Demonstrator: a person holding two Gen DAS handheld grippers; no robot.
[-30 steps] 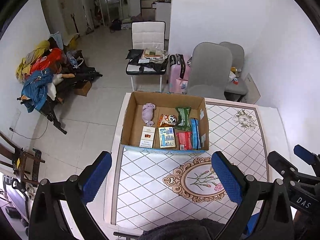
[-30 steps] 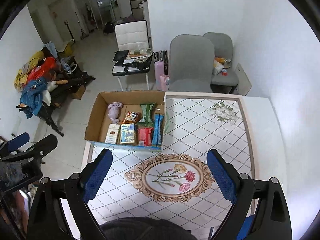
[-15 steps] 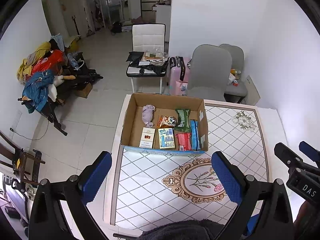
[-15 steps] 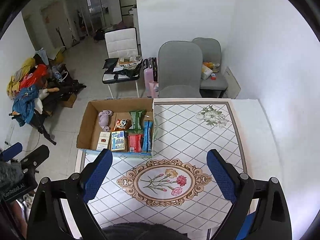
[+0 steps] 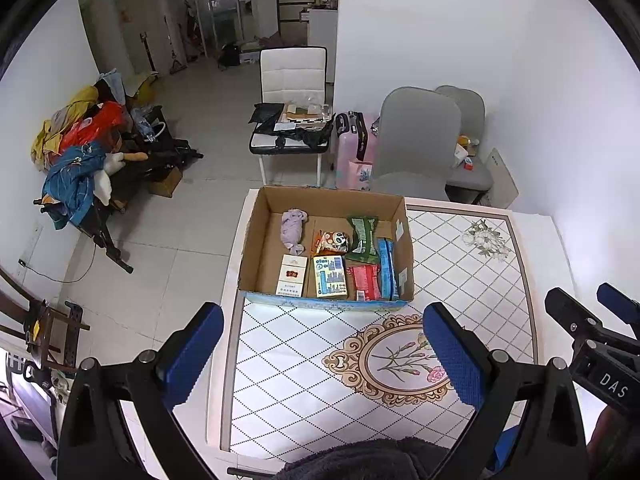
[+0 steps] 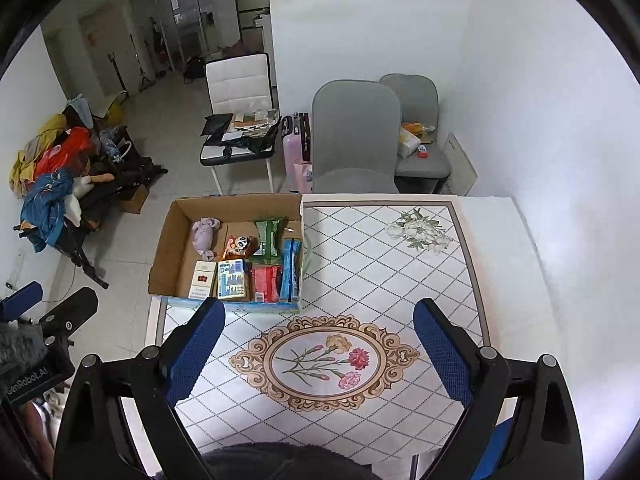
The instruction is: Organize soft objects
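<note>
Over the last second your view has pulled up and back. Both the left hand-held gripper (image 5: 320, 344) and right hand-held gripper (image 6: 318, 340) hang spread and empty; the soft packets sit packed in the cardboard box (image 5: 256, 256) at the counter's (image 5: 480, 280) far left corner.

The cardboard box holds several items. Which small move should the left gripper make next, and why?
Probably lower the left gripper forward toward the purple plush toy at the far left of the cardboard box. It looks like the only clearly soft item there; beside it lie snack packets and small cartons. Both grippers are open, empty and high above the table, and the toy lies uncovered.
</note>
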